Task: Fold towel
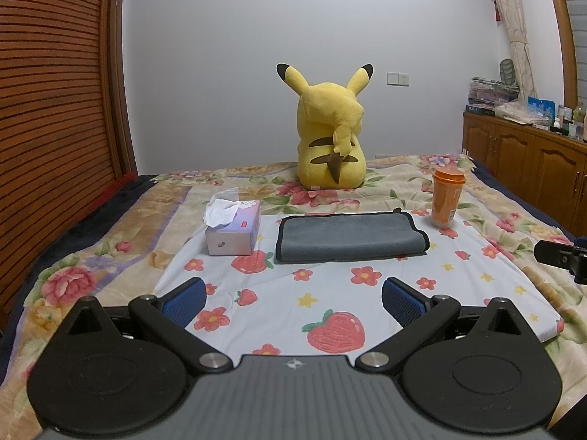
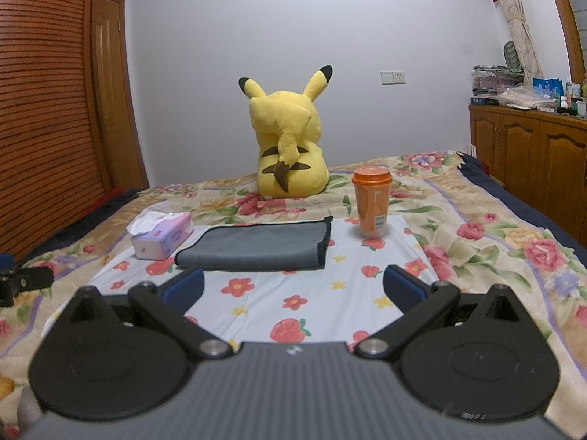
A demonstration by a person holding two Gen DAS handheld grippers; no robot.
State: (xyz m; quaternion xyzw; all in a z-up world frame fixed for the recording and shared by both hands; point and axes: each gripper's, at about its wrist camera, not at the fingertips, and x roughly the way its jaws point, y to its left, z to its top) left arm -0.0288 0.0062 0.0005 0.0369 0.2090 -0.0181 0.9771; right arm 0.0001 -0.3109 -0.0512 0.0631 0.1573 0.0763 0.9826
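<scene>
A grey towel with black edging point(image 1: 348, 236) lies folded flat on a white cloth printed with flowers and strawberries point(image 1: 330, 293); it also shows in the right wrist view point(image 2: 256, 245). My left gripper point(image 1: 293, 299) is open and empty, held back from the towel's near edge. My right gripper point(image 2: 293, 288) is open and empty, just short of the towel's near edge. Part of the right gripper shows at the right edge of the left wrist view point(image 1: 561, 255), and part of the left gripper at the left edge of the right wrist view point(image 2: 22, 282).
A tissue box point(image 1: 233, 229) sits left of the towel. An orange lidded cup point(image 1: 445, 198) stands to its right. A yellow plush toy point(image 1: 330, 135) sits behind on the floral bedspread point(image 1: 110, 256). A wooden cabinet point(image 1: 532, 161) is at the right, a slatted wardrobe point(image 1: 55, 110) at the left.
</scene>
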